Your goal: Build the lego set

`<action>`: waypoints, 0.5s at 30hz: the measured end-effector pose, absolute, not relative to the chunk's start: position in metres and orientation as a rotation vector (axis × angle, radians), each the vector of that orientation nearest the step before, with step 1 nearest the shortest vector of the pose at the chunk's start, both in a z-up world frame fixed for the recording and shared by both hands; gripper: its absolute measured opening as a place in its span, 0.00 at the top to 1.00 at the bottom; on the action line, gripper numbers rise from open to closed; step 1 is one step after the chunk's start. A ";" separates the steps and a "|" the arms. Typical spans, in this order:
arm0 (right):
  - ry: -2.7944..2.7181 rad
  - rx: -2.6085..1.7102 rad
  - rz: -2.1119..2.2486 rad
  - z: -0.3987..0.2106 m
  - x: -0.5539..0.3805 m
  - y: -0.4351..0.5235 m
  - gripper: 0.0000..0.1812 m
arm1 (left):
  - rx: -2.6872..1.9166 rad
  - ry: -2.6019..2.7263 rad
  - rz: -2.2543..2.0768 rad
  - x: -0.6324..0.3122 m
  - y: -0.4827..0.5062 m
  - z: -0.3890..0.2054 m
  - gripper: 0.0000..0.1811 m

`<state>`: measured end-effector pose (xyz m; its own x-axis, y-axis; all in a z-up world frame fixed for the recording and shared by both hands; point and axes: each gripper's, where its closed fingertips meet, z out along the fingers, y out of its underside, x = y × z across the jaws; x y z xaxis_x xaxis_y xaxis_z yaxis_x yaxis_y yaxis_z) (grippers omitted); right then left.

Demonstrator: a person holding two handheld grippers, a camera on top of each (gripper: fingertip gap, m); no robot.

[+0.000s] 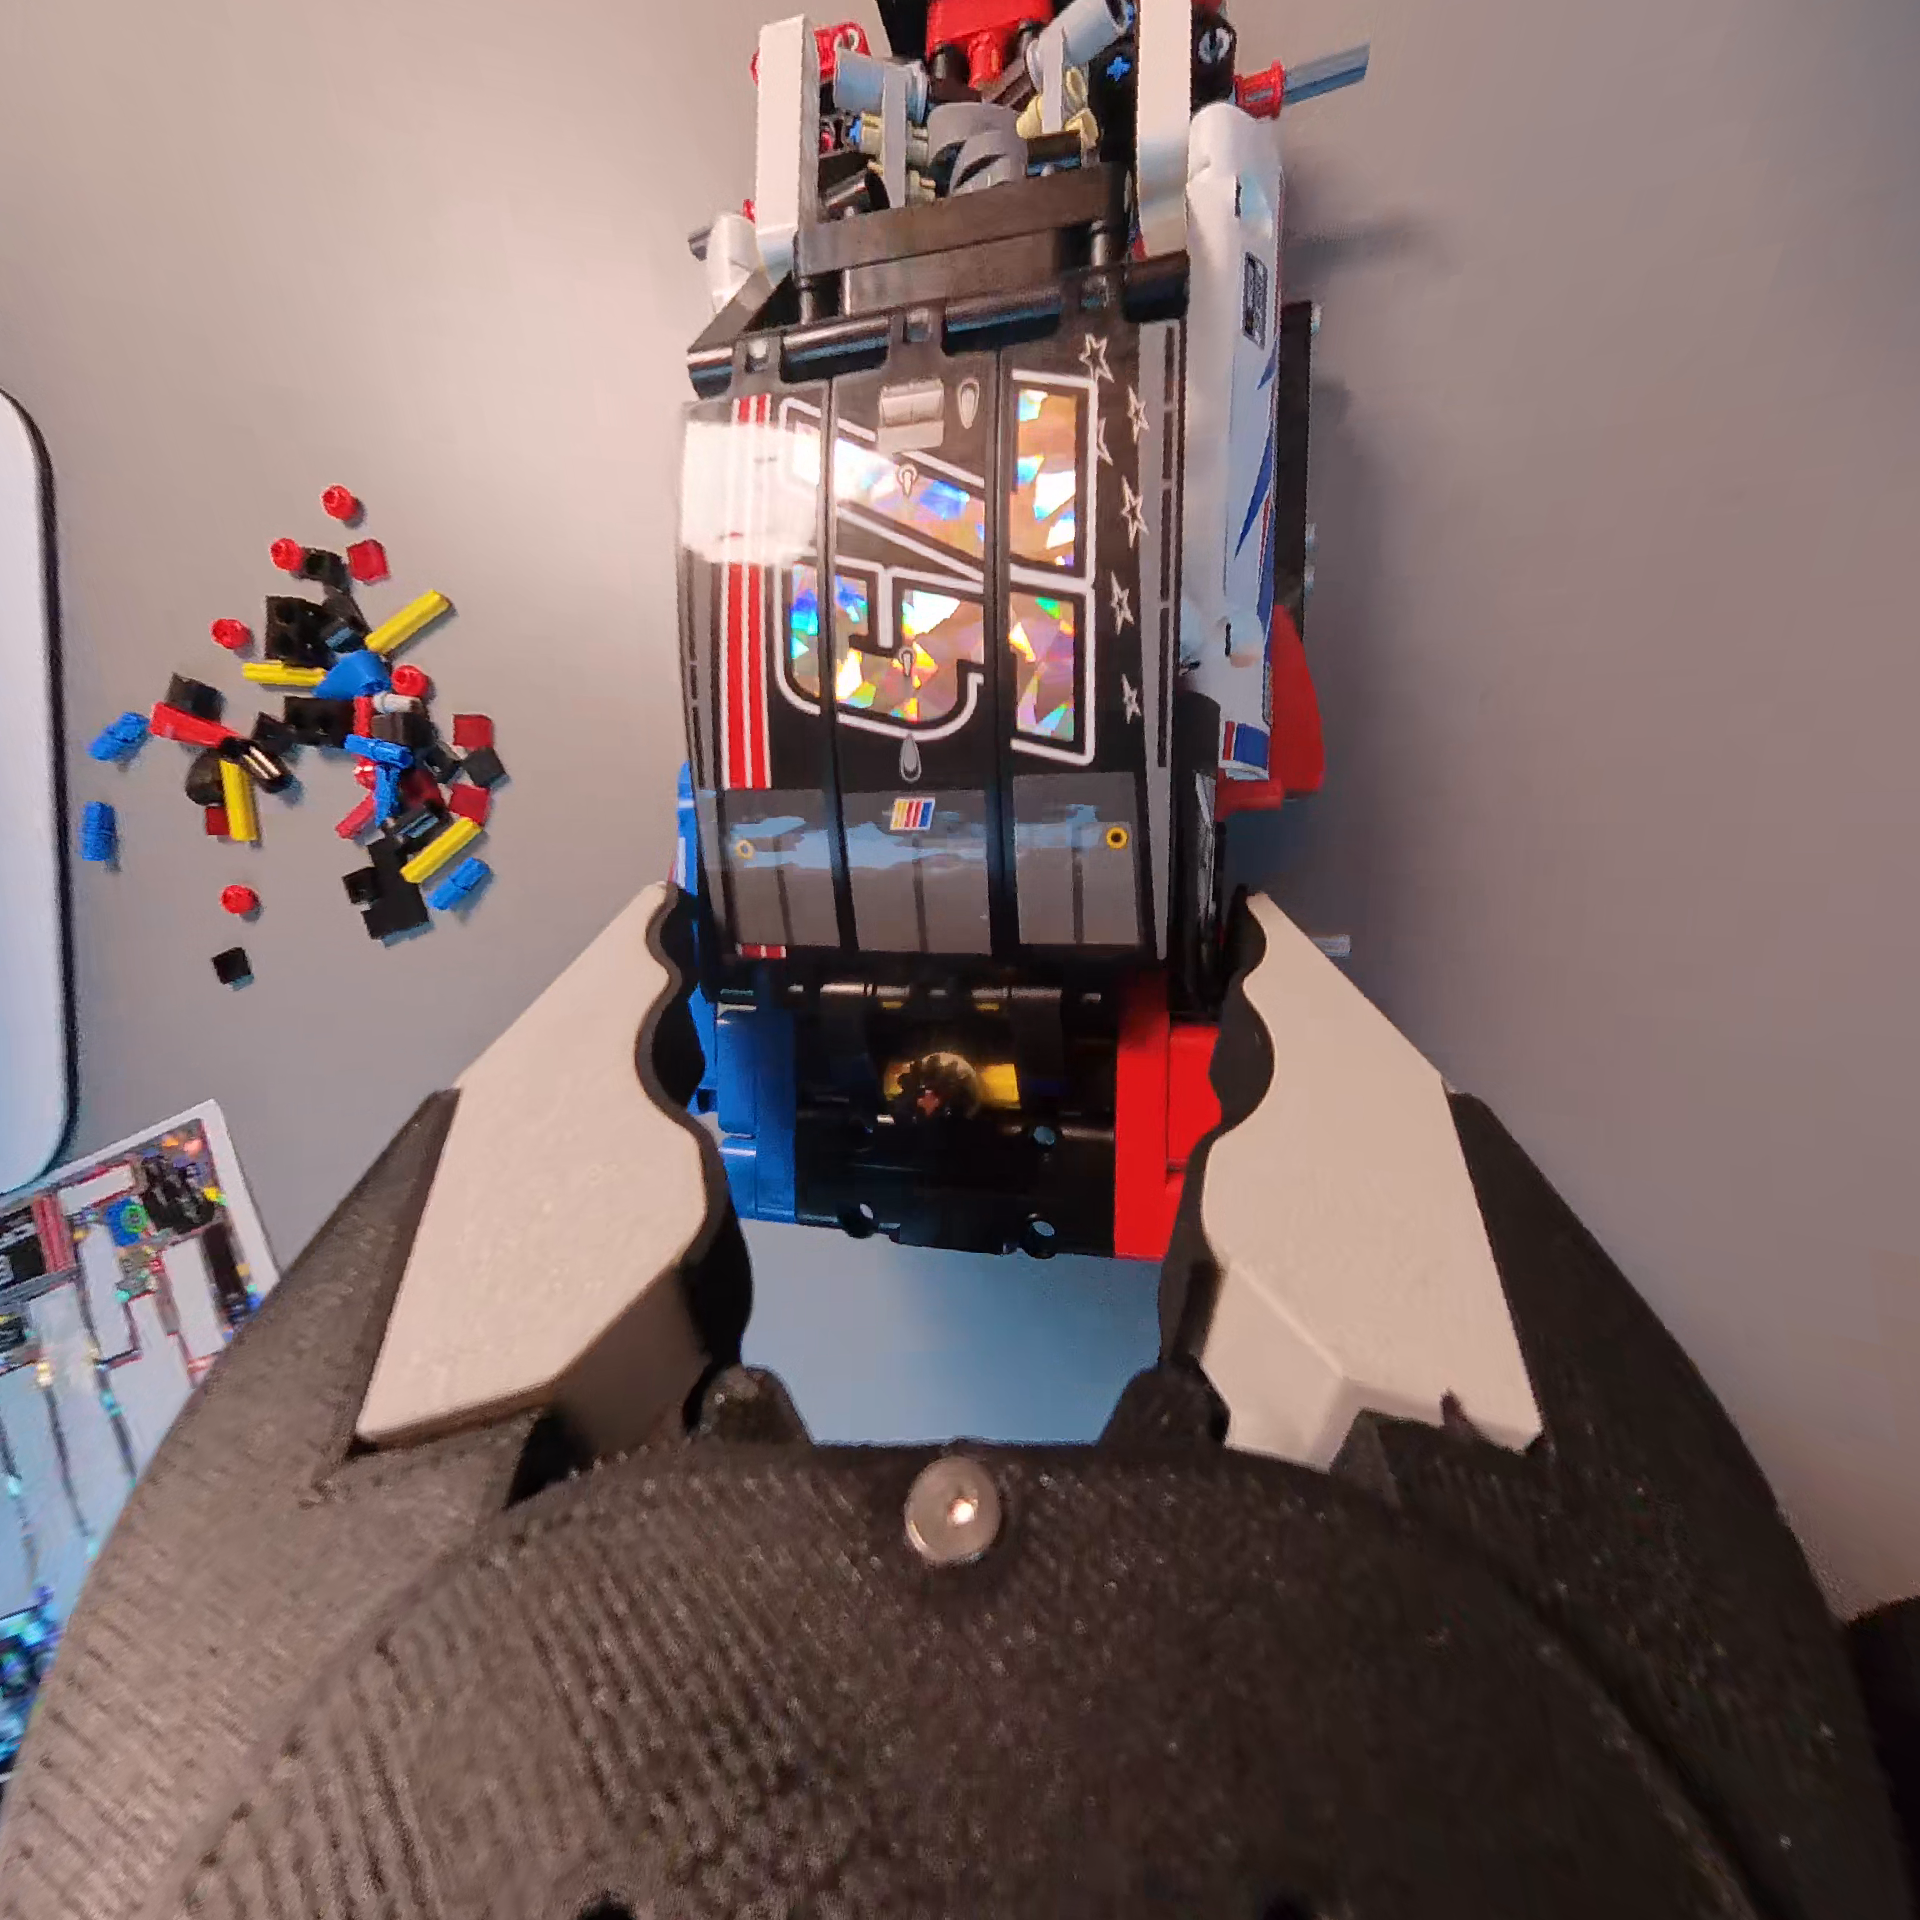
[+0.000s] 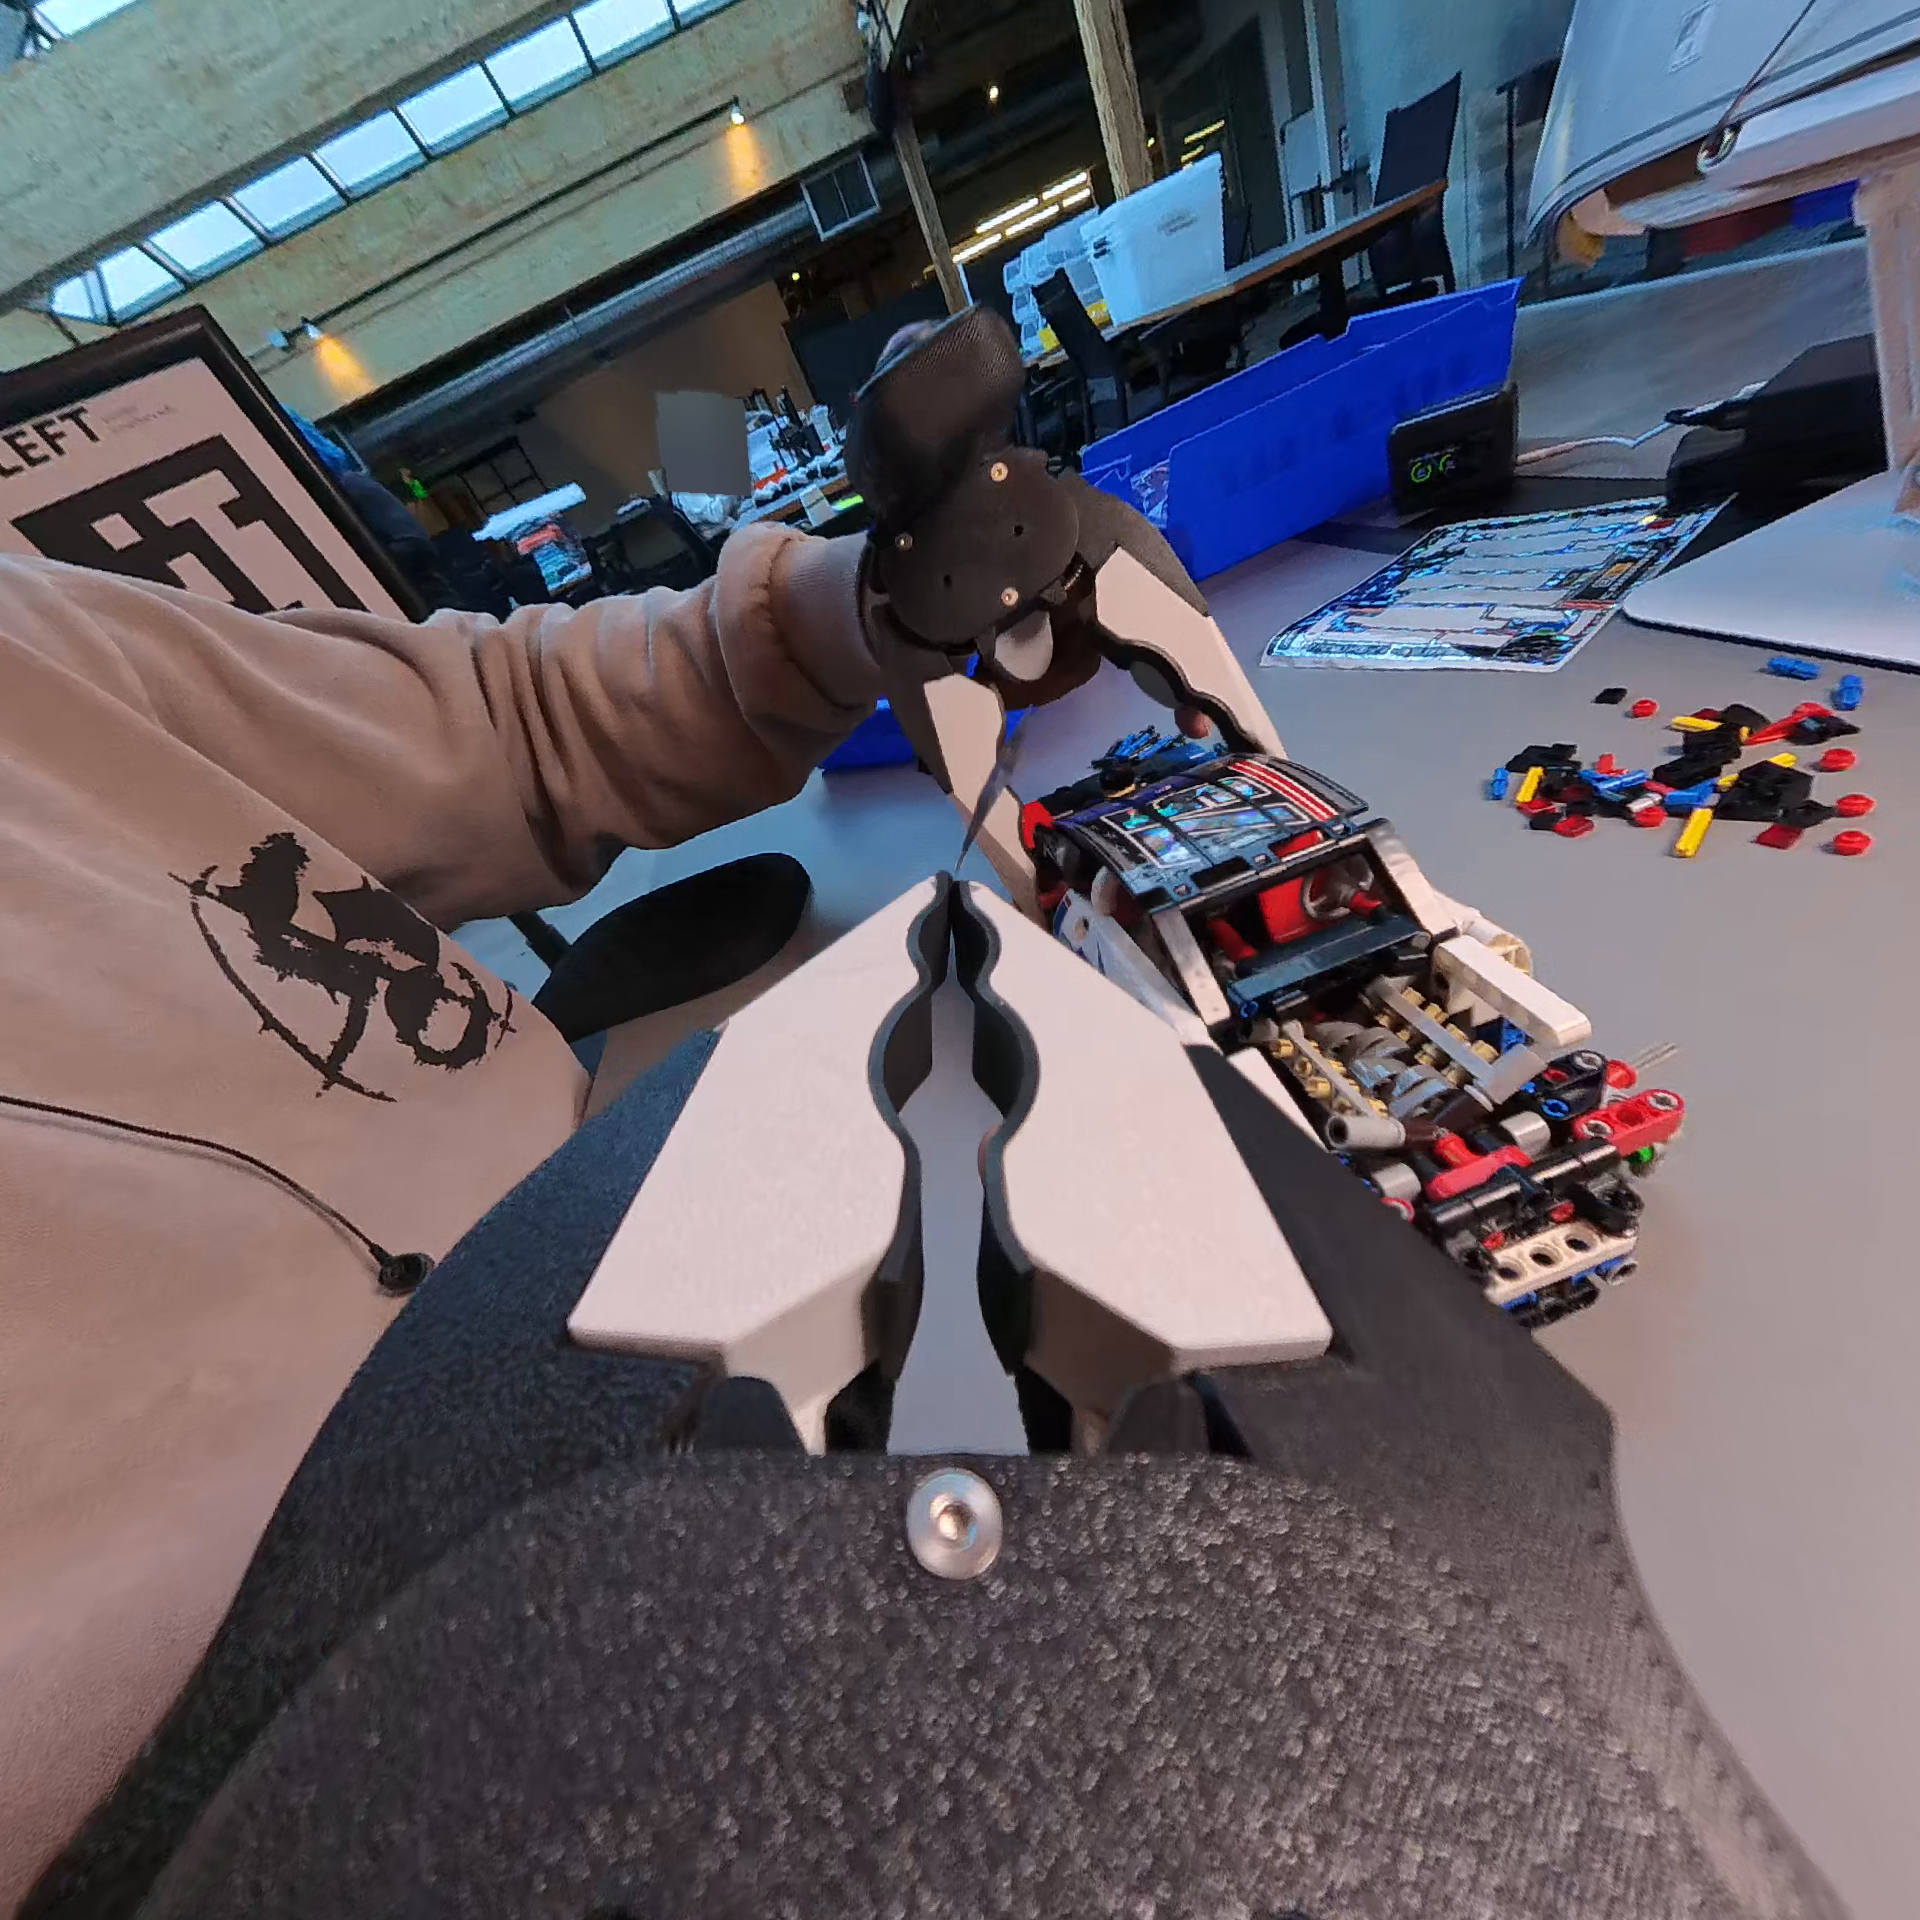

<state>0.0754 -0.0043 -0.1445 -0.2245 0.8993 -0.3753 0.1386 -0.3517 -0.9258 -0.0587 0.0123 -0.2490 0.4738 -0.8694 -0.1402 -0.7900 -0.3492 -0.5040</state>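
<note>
Lego car [image 1: 935,665] at twelve o'clock on grey table [image 2: 1766,1455], clamped at rear by left gripper [image 1: 951,1039]. Probably rigid but fragile; best held by chassis. Right gripper [image 2: 951,899] closed, seemingly pinching a thin sliver. Loose bricks [image 1: 312,727] at nine o'clock.

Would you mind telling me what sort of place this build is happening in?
Probably a large open workshop or lab: rows of desks with office chairs, stacked white storage boxes, and high clerestory windows behind the grey worktable.
</note>
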 end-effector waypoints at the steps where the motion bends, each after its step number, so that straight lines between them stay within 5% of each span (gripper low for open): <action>1: -1.279 -1.438 1.645 -0.145 0.075 -0.006 1.00 | -2.236 1.348 -0.269 -0.057 0.009 -0.246 0.45; 15: -1.530 -1.742 1.830 -0.123 0.084 -0.066 1.00 | -2.382 1.105 -1.135 -0.031 -0.050 -0.219 0.46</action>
